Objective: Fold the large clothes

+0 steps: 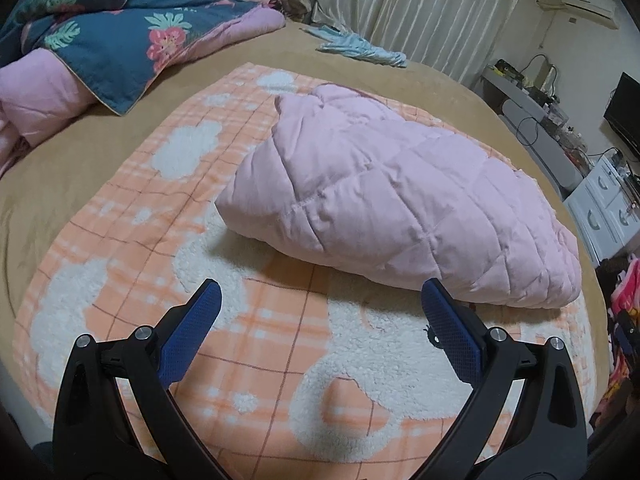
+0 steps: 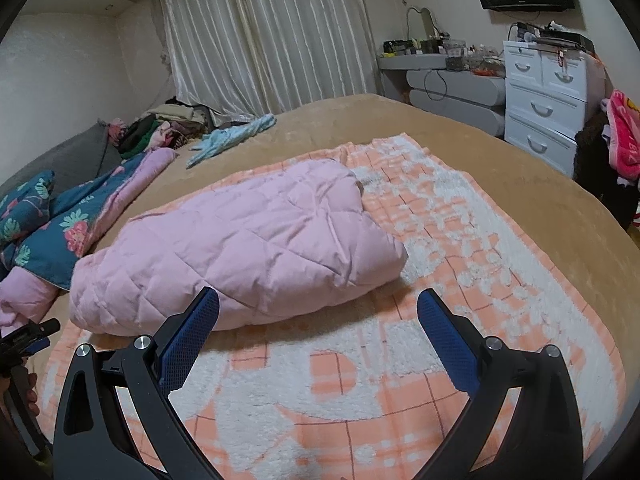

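Folding looks close to done: the pink quilted jacket (image 1: pixel 400 200) lies as a thick bundle on the orange checked blanket (image 1: pixel 140 240) spread over the bed (image 1: pixel 100 148), and both the left gripper (image 1: pixel 320 312) and right gripper (image 2: pixel 318 312) hover near its front edge with fingers spread wide, holding nothing. Its long axis runs left to right across the blanket, slanting a little, and which end is the collar I cannot tell. Any next move would likely need a grip on one end to tighten or shift the bundle.

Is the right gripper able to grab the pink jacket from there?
Probably yes. The right gripper is open and empty, the pink jacket lies just ahead on the blanket, and nothing sits between them.
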Tool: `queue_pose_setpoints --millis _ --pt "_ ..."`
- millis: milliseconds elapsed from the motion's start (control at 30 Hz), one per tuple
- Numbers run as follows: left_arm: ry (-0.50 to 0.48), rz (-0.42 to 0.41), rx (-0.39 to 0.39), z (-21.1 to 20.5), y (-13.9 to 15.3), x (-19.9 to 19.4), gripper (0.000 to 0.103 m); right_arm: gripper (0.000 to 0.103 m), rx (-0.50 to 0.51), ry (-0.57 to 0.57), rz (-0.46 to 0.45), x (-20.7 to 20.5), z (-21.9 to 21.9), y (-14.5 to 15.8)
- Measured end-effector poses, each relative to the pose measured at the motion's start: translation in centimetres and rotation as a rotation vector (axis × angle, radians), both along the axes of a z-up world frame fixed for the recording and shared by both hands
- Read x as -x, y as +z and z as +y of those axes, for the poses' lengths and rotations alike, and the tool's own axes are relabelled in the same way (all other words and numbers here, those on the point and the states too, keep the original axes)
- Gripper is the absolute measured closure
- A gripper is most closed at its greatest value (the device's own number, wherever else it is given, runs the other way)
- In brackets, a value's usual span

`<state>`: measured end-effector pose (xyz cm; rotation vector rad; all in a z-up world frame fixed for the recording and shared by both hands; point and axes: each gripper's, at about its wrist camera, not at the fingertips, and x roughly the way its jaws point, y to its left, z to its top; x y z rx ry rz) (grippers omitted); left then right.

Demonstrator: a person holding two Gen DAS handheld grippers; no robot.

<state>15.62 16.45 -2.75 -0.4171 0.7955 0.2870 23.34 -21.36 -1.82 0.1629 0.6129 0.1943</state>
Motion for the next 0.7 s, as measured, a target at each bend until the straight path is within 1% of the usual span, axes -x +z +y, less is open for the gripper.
queue_pose_setpoints --millis 167,333,467,500,533,633,700 --pt "-0.002 0.01 0.017 0.0 -0.6 -0.9 0.01 0.004 -0.001 -0.017 0.046 -1.6 -0.1 -1.2" --pt "-0.001 0.021 0.033 0.1 -1.0 -2.3 0.01 0.004 -0.035 -0.029 0.082 -3.6 -0.2 -2.0" --pt "0.005 0.026 0.084 0.6 -1.6 -3.8 0.01 0.004 -0.065 -0.031 0.119 -5.3 -0.1 -2.8" --pt "0.007 0.025 0.106 0.8 -1.7 -4.2 0.01 0.004 -0.074 -0.034 0.131 -5.9 0.0 -3.1" --pt "0.008 0.018 0.15 1.2 -2.0 -4.8 0.01 0.004 -0.078 -0.035 0.138 -6.2 0.0 -3.4" --pt "0.034 0.003 0.25 2.5 -2.8 -5.9 0.01 0.004 -0.111 -0.045 0.172 -7.6 0.1 -4.4" --pt "0.057 -0.012 0.301 3.2 -3.3 -6.7 0.01 0.004 -0.147 -0.06 0.2 -8.5 0.0 -5.0"
